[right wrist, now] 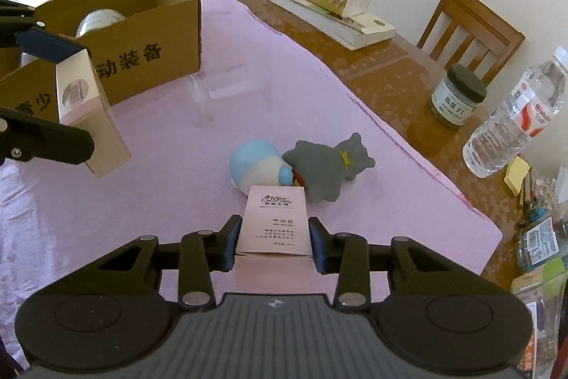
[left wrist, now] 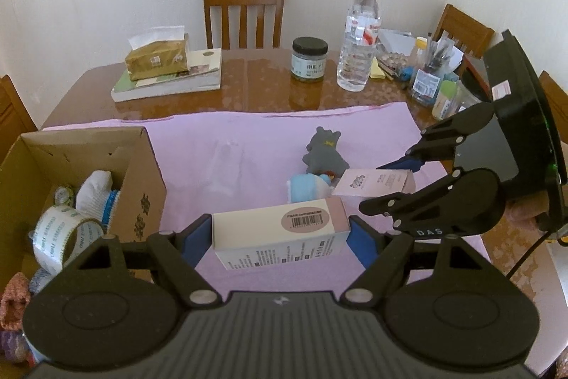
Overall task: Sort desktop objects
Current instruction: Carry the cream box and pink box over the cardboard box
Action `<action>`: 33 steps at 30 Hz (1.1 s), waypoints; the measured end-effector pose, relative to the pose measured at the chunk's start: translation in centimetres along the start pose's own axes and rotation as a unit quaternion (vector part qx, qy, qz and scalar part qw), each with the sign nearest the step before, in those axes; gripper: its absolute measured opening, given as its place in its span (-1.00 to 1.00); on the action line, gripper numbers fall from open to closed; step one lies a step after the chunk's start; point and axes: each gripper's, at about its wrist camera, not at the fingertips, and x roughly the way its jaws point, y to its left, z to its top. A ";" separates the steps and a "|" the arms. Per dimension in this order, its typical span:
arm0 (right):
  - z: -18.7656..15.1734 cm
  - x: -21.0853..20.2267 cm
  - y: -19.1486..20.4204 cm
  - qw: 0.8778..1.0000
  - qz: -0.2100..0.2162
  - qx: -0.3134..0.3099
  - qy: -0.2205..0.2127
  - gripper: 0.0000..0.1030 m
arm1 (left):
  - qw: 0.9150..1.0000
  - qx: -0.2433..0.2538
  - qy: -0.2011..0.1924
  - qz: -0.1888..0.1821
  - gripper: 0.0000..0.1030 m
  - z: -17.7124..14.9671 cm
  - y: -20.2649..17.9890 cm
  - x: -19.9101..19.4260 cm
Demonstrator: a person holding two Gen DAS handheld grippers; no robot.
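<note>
So both little pink boxes are already pinched. The bigger box (left wrist: 280,233) sits crosswise between the left gripper (left wrist: 280,237) pads, its long axis running side to side from pad to pad, barcode facing up. The smaller box (right wrist: 275,222) is squeezed across its narrow width by the right gripper (right wrist: 273,242), long axis pointing away along the fingers toward the two toys (right wrist: 301,166) lying on the pink cloth (right wrist: 213,116).

What matters next, I'd guess: the cardboard box (left wrist: 117,166) is off to the left, right beside the left gripper, well apart from the right one. So left drops first, and the right has to cross over.
</note>
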 end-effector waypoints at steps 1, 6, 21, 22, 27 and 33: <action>0.0 -0.2 0.0 1.000 0.002 0.002 -0.002 -0.14 | 1.000 0.000 0.000 0.001 0.55 0.0 0.0 -0.1; 0.1 -1.0 0.7 1.000 0.001 0.008 -0.008 -0.14 | 1.000 -0.005 0.001 -0.014 0.55 0.1 0.1 -1.2; 4.2 -4.1 7.0 0.998 -0.025 0.035 -0.037 -0.14 | 0.998 0.035 -0.008 -0.061 0.55 -0.6 5.6 -5.8; 4.6 -4.1 7.4 0.998 -0.025 0.035 -0.039 -0.14 | 0.997 0.037 -0.010 -0.060 0.55 -0.6 6.0 -6.0; 6.9 -4.1 9.8 0.998 -0.029 0.027 -0.052 -0.14 | 0.998 0.038 -0.019 -0.054 0.55 -0.9 8.6 -7.3; 9.8 -4.1 12.1 0.997 -0.031 0.014 -0.065 -0.14 | 0.998 0.033 -0.027 -0.042 0.55 -1.1 11.7 -8.1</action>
